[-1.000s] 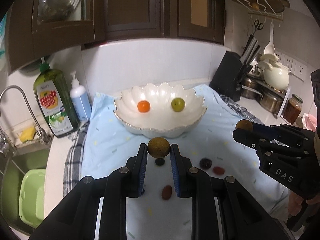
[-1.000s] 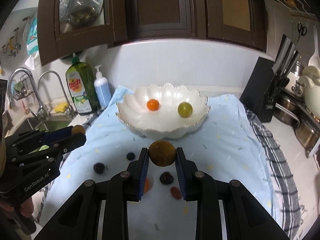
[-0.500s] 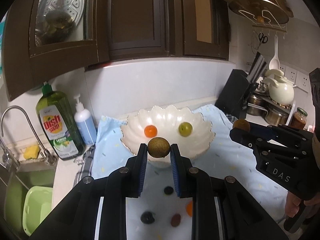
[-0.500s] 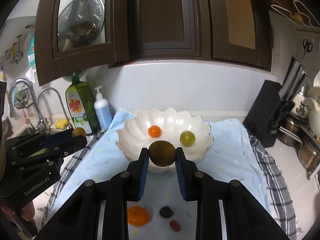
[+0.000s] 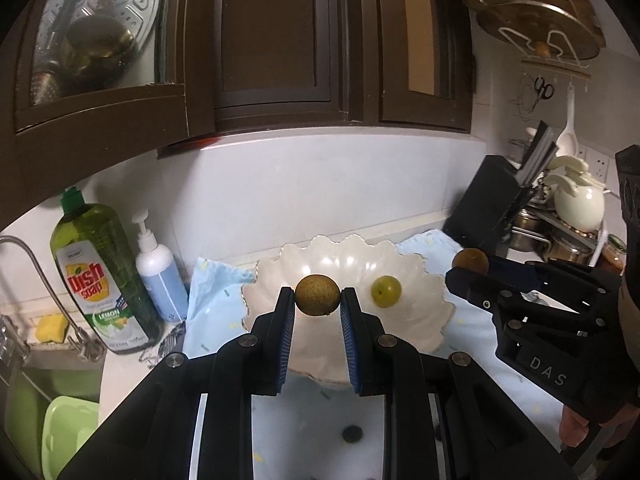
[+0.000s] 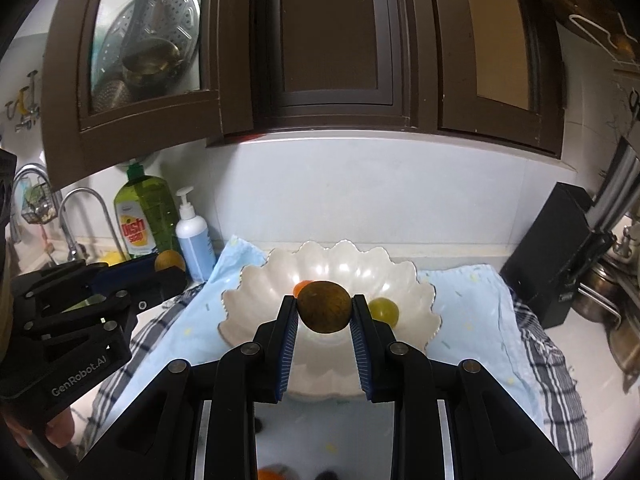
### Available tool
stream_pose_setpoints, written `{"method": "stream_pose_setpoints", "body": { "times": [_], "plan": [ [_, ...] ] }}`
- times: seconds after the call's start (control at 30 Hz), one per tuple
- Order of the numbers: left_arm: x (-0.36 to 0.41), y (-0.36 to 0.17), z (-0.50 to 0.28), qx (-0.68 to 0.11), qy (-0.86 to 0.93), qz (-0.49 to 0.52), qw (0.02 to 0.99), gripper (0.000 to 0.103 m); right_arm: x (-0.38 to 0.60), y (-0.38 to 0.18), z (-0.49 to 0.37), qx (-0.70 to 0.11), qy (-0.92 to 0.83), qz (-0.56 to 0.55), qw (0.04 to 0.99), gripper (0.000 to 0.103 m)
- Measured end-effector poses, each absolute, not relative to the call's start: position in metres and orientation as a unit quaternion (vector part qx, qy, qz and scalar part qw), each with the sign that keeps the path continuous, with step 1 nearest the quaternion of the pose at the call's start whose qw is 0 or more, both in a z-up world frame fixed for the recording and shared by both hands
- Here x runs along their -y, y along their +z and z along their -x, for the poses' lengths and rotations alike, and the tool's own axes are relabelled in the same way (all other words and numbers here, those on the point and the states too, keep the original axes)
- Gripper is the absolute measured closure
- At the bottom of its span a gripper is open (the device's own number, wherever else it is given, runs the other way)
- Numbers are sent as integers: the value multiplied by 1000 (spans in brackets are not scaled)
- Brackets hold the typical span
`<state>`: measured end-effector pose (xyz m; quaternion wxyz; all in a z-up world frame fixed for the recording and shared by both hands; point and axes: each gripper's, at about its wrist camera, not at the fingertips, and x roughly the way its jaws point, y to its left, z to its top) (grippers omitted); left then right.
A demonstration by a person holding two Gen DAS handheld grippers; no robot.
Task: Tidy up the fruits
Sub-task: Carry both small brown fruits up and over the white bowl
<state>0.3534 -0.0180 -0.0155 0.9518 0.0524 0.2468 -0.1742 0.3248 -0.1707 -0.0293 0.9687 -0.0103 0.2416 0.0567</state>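
Two brown-green round fruits are in the air, one per gripper. The left gripper (image 5: 318, 300) is clamped on a speckled fruit (image 5: 318, 295) at centre frame of its view, in front of the scalloped white bowl (image 5: 424, 280). The right gripper (image 6: 324, 312) pinches a slightly larger brown fruit (image 6: 325, 307), likewise lined up with the bowl.

Done: a green fruit (image 5: 385, 291) and an orange one (image 6: 301, 287) already sit inside the bowl.

Left, by my judgement: release both held fruits into the bowl, then collect what remains on the blue cloth (image 6: 476, 304): a dark berry (image 5: 352, 433) low in the left view and an orange fruit (image 6: 272, 474) at the bottom edge of the right view.
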Motion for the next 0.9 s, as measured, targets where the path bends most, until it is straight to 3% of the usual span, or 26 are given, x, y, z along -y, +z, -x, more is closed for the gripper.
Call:
{"method": "stream_pose_setpoints", "body": {
  "times": [0.9],
  "plan": [
    [38, -73, -464, -337, -156, -87, 925, 79, 173, -80, -435, -330, 53, 40, 941, 75]
  ]
}}
